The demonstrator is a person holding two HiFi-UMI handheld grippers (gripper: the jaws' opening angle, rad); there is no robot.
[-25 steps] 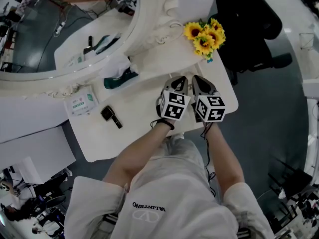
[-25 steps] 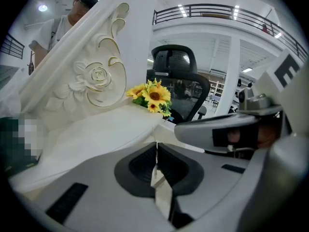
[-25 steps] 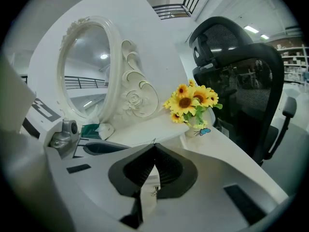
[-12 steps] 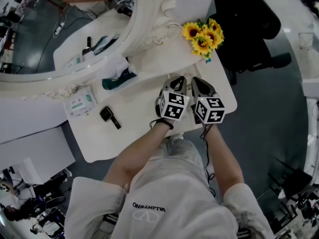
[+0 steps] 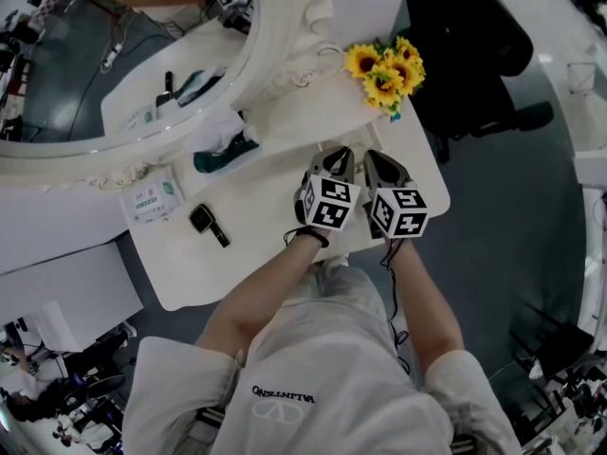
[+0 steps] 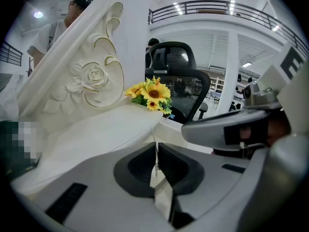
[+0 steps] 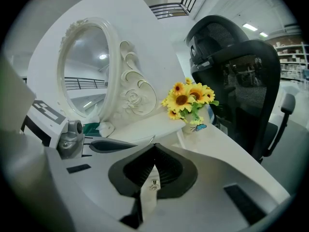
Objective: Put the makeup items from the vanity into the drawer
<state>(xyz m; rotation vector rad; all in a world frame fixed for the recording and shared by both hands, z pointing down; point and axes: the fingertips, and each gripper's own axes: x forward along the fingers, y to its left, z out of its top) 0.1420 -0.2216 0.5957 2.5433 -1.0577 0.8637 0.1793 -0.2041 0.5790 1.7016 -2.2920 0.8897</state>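
Observation:
On the white vanity top (image 5: 275, 192), at its left part, lie a small black makeup item with a handle (image 5: 209, 224), a white-and-green packet (image 5: 152, 197) and a teal pouch with white tissue (image 5: 223, 152). My left gripper (image 5: 339, 155) and right gripper (image 5: 378, 158) hover side by side over the top's right front part, well to the right of those items. In the left gripper view the left gripper (image 6: 155, 146) has its jaws together with nothing between them. The right gripper (image 7: 154, 147) looks the same in its own view. No drawer shows in any view.
An oval mirror in a carved white frame (image 5: 275, 36) stands at the back. A pot of sunflowers (image 5: 387, 72) sits at the back right corner. A black office chair (image 5: 474, 55) stands just beyond the table's right end.

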